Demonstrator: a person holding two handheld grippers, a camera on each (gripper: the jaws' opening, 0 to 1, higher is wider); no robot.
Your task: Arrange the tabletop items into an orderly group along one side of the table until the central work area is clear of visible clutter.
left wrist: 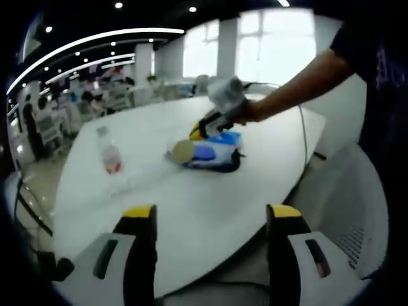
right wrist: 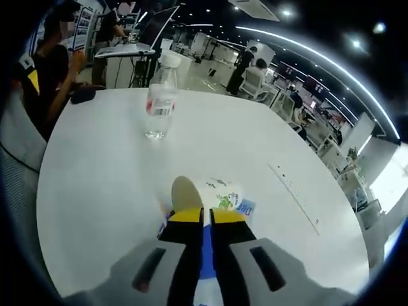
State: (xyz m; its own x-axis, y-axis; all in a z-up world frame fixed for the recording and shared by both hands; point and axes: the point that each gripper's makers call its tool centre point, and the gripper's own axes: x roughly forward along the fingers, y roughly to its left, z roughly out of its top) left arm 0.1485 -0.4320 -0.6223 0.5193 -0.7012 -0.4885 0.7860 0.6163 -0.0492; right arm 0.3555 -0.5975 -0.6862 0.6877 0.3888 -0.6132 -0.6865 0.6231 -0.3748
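Right hand-held gripper nearly shut on the blue packet mid-table, bottle straight ahead beyond it; left hand-held gripper wide open, empty, farther off.

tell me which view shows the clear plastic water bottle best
The right gripper view: the clear plastic water bottle stands upright, sharp, cap to base visible on the white table. The left gripper view shows it smaller and blurred.
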